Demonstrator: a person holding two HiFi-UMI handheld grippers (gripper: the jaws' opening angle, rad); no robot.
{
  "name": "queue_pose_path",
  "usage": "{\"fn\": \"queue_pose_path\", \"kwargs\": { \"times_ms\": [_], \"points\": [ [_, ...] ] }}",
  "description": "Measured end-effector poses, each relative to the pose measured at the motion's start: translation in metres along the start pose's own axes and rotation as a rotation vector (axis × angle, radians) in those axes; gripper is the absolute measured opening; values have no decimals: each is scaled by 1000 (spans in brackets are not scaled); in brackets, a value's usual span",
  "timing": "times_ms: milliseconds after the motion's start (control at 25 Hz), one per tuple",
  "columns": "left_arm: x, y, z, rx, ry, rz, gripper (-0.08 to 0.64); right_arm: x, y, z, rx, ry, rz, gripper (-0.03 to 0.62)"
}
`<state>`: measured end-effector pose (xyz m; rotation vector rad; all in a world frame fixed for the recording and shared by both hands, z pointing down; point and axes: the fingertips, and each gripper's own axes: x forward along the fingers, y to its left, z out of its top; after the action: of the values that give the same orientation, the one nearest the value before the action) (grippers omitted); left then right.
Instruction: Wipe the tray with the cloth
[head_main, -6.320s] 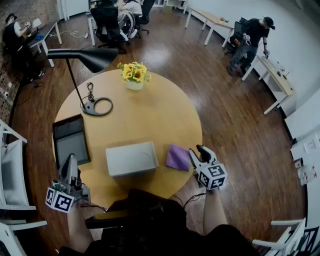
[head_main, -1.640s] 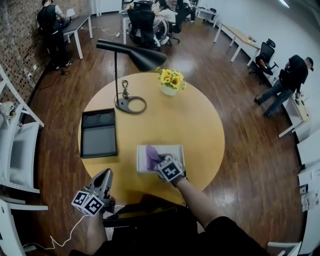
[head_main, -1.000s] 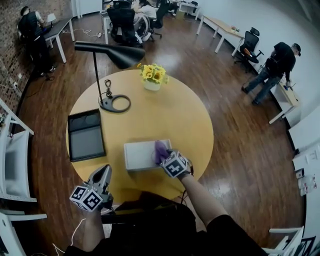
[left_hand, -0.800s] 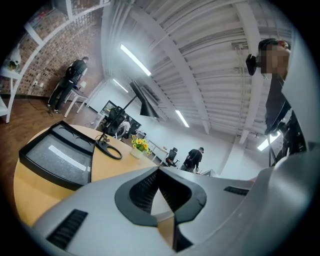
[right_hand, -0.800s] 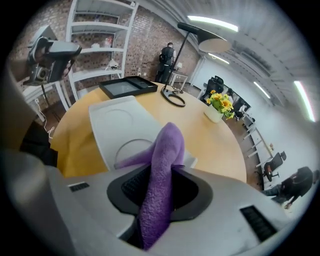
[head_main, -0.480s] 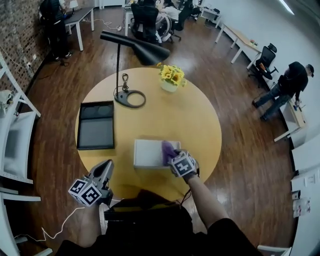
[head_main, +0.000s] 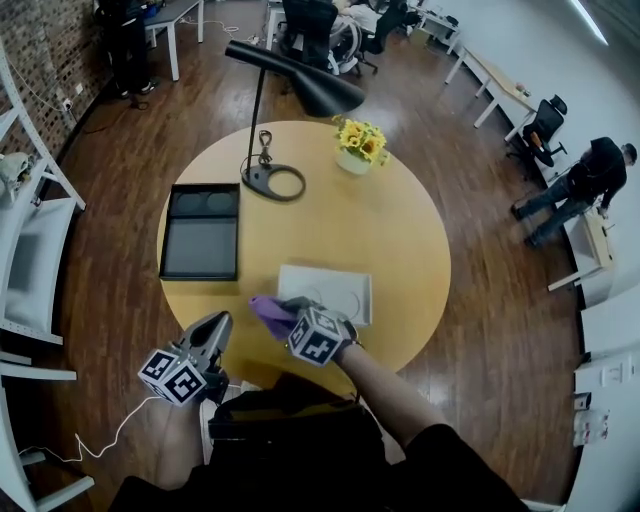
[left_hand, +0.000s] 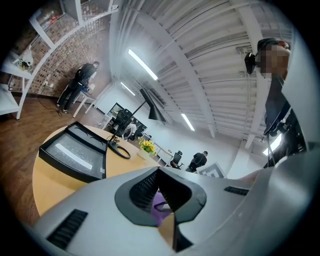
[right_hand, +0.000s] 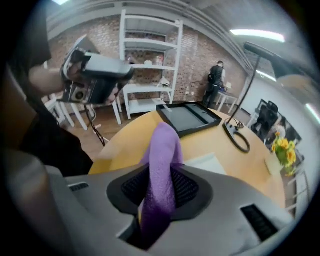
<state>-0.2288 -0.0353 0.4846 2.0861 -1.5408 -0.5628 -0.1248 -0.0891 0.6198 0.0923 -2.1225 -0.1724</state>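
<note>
The round table (head_main: 400, 220) takes up most of the head view, with a lamp (head_main: 318, 90) leaning over its far side. A black tray (head_main: 200, 245) lies near the table's left edge. A white tray (head_main: 340, 288) lies flat close to the near edge, and a small pot of flowers (head_main: 362, 143) stands well beyond it. I take the white tray to be the one to wipe, since the cloth is right next to it. The left hand-held gripper (head_main: 215, 328) hangs at the table's near left rim with its jaws fully together and nothing in them, and it touches neither tray. The right hand-held gripper (head_main: 290, 312) is tipped downward just off the white tray's near left corner. Its jaws are narrow and clamped on the purple cloth (head_main: 270, 310). A thick fold of the cloth stands out past the tips, over bare table and not over the tray. In the right gripper view that fold (right_hand: 162, 165) rises straight from between the pads, with the white tray off to its right. To do the wipe well, the loose fold should be laid flat on the tray's surface, so that fabric and not the jaw tips makes contact. It should then be drawn in long overlapping strokes from one short side to the other, corners included. The pressure should stay light, because the tray looks light enough to skate across the smooth wood. If it does slide, the idle left hand-held gripper could steady its near edge.
</note>
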Motion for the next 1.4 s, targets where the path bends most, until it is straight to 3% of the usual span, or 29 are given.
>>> {"fn": "queue_pose_path", "kwargs": {
  "times_ms": [80, 200, 400, 640, 880, 1040, 1120, 1160, 1240, 1320, 1360, 1400],
  "points": [
    [-3, 3, -1, -3, 1, 7, 0, 1, 5, -3, -82, 15, -31, 110],
    [-6, 7, -2, -8, 11, 13, 0, -1, 5, -11, -99, 10, -38, 110],
    [4, 4, -7, -4, 44, -12, 0, -7, -4, -41, -75, 43, -41, 110],
    [32, -10, -18, 9, 99, -66, 0, -28, -22, -96, 45, 51, -8, 114],
    [55, -23, -27, 29, 144, -110, 0, -52, -38, -145, 94, 149, 25, 114],
    [67, -24, -30, 44, 155, -108, 0, -63, -41, -162, 76, 189, 23, 114],
    [74, -18, -34, 77, 175, -70, 0, -67, -42, -166, 100, 189, 32, 114],
    [79, -12, -38, 100, 195, -39, 0, -70, -43, -168, 153, 162, 52, 112],
    [91, 2, -50, 143, 256, 19, 6, -80, -56, -165, 350, 33, 105, 110],
    [108, 13, -67, 156, 343, 54, 198, -98, -89, -161, 592, -130, 107, 110],
    [116, 19, -75, 151, 382, 70, 246, -105, -109, -164, 703, -194, 83, 110],
    [125, 24, -83, 142, 412, 88, 247, -109, -129, -169, 800, -243, 57, 110]
  ]
}}
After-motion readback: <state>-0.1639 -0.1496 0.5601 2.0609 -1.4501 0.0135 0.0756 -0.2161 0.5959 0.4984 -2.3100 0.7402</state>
